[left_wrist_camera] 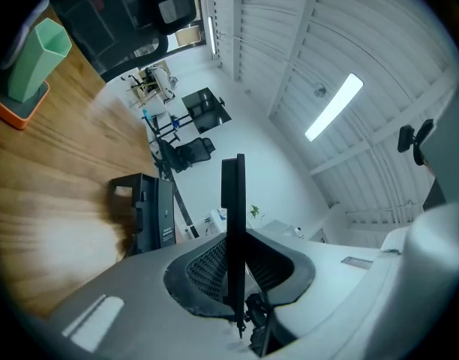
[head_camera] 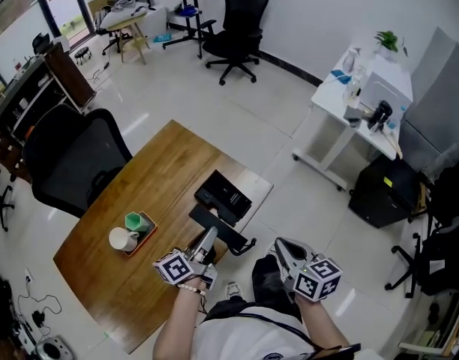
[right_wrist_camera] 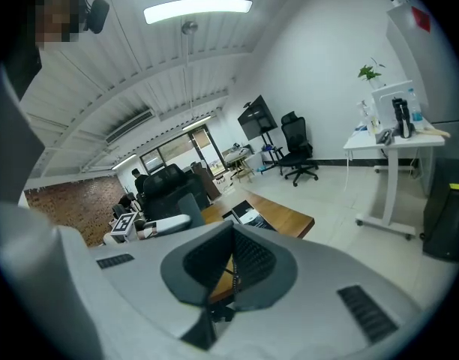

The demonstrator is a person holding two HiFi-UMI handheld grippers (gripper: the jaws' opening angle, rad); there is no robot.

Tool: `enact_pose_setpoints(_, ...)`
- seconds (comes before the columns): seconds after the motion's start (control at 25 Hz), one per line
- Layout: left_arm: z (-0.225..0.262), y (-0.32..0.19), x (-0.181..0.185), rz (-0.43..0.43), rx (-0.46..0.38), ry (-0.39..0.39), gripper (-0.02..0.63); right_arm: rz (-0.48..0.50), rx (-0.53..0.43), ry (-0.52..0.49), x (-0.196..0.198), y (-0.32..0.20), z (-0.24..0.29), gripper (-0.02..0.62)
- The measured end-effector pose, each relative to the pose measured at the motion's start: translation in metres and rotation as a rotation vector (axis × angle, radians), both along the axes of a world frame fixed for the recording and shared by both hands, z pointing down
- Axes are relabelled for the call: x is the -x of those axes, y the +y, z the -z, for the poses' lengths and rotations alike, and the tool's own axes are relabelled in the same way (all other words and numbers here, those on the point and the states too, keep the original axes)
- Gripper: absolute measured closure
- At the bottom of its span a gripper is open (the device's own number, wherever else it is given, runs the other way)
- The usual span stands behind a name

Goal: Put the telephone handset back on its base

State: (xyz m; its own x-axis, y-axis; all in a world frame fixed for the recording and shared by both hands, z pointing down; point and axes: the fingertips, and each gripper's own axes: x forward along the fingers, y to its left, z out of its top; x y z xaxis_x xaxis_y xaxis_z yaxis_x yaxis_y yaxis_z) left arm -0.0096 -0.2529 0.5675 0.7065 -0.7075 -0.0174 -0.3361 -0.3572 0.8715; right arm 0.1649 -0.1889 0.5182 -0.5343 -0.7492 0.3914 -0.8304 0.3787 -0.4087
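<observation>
The black telephone base [head_camera: 223, 196] stands on the wooden table [head_camera: 162, 171] near its right edge; it also shows in the left gripper view [left_wrist_camera: 148, 212]. The black handset [head_camera: 233, 235] is just in front of the base, off its cradle, at the table's edge. My left gripper [head_camera: 209, 236] is shut on the handset, which appears edge-on as a thin black slab [left_wrist_camera: 232, 201] between the jaws. My right gripper [head_camera: 280, 244] hovers off the table over the person's lap, jaws shut with nothing in them [right_wrist_camera: 231, 229].
A white mug [head_camera: 123, 239] and a green cup [head_camera: 136, 221] sit on an orange tray [head_camera: 145, 235] at the table's left. A black office chair [head_camera: 72, 160] stands behind the table. A white desk [head_camera: 349, 103] is at the right.
</observation>
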Motion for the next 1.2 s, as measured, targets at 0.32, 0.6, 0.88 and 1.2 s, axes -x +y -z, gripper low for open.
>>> enact_pose_setpoints(0.32,-0.025,-0.029,0.002,0.027,0.023,0.040,0.535,0.061,0.016,-0.009,0.006,-0.024,-0.008,0.595)
enact_pose_setpoints(0.6,-0.055,-0.054,0.001,0.031,0.046,0.072,0.535,0.094,0.045,-0.006,0.000,-0.041,-0.017,0.595)
enact_pose_setpoints(0.88,-0.085,-0.069,0.000,0.018,0.058,0.032,0.535,0.110,0.074,-0.005,-0.009,-0.060,-0.033,0.595)
enact_pose_setpoints(1.2,-0.109,-0.085,0.001,0.050,0.109,0.043,0.535,0.118,0.107,-0.003,-0.015,-0.068,-0.045,0.595)
